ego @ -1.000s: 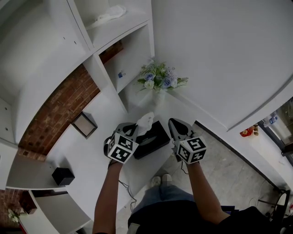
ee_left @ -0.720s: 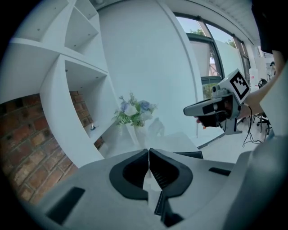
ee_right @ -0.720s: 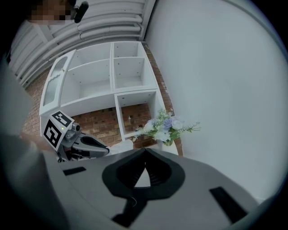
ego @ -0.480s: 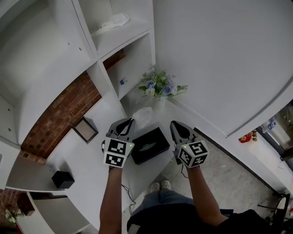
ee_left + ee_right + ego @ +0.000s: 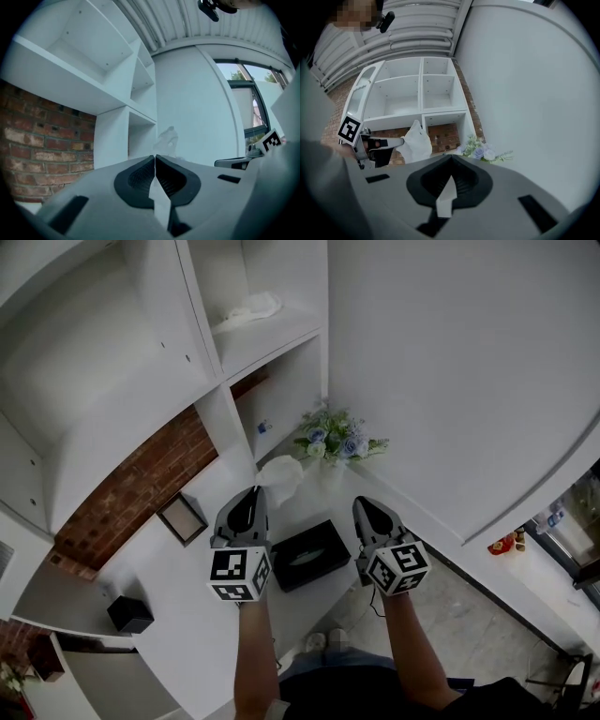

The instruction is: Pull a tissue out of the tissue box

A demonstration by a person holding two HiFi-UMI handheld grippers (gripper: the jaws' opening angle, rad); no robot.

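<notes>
The black tissue box (image 5: 309, 555) lies on the white counter (image 5: 202, 615) between my two grippers. My left gripper (image 5: 255, 491) is raised above the box's left end and is shut on a white tissue (image 5: 281, 471), which hangs clear of the box. In the left gripper view the jaws are pressed together at the left gripper (image 5: 154, 157), and the tissue (image 5: 167, 138) pokes up beyond them. My right gripper (image 5: 362, 506) stays to the right of the box, shut with nothing held. The right gripper view shows the right gripper (image 5: 451, 157), the left gripper (image 5: 396, 142) and the tissue (image 5: 417, 140).
A vase of blue and white flowers (image 5: 337, 439) stands in the corner behind the box. A small picture frame (image 5: 183, 518) and a black cube (image 5: 128, 613) sit on the counter to the left. White shelves (image 5: 272, 338) rise behind, one holding a white cloth (image 5: 251, 307).
My left gripper has lifted up and away from the box with the tissue, which came free of the box. The right gripper has barely moved.
</notes>
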